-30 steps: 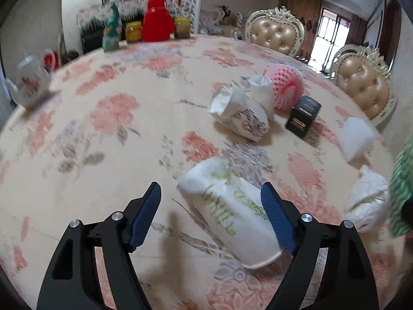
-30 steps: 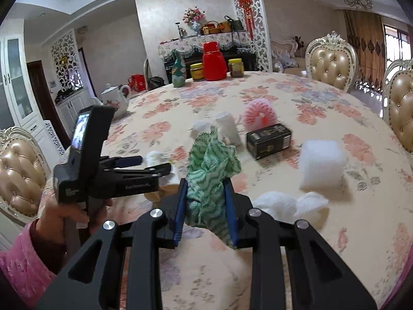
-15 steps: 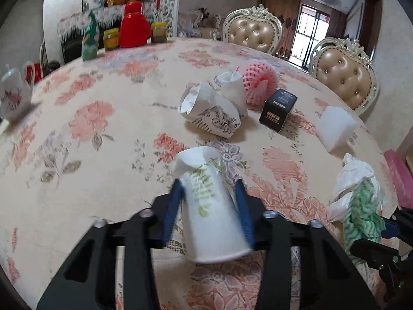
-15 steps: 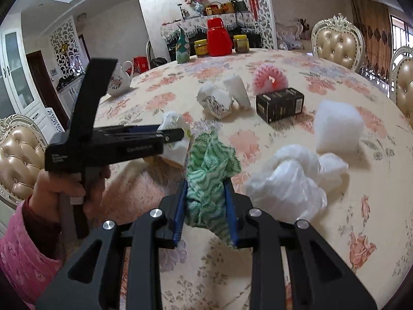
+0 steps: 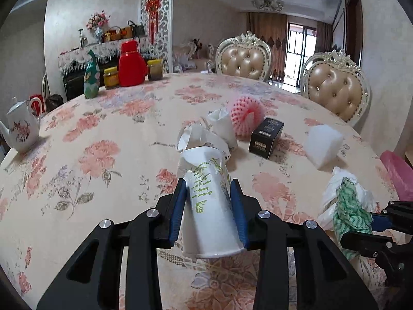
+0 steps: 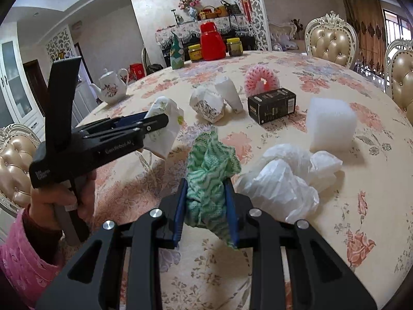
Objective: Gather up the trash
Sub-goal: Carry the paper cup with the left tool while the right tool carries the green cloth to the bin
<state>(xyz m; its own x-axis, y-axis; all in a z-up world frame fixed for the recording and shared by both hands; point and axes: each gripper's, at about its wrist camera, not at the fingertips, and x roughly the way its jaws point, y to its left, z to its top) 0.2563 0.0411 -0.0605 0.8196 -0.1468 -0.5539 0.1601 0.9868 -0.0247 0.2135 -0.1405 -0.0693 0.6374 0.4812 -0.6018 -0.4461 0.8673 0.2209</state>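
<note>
Beyond the clamped paper cup (image 5: 209, 201) (crumpled) lies a black box (image 5: 265, 137).

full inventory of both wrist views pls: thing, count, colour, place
paper cup with green print: 1, white, clamped in left gripper
crumpled paper cups: 2, white, mid-table
green patterned cloth: 1, clamped in right gripper
plastic bag: 1, white, on table right of cloth
foam block: 1, white, right side
small box: 1, black, centre
foam fruit net: 1, pink, behind box
teapot: 1, white floral, left edge
thermos: 1, red, far edge
jars: 2, yellow-lidded, beside thermos
vase: 1, teal, left of jars
chairs: 3 seen, tufted beige
table: 1, floral cloth
left gripper: black, blue pads
right gripper: same
hand: pink sleeve, holding left gripper
</note>
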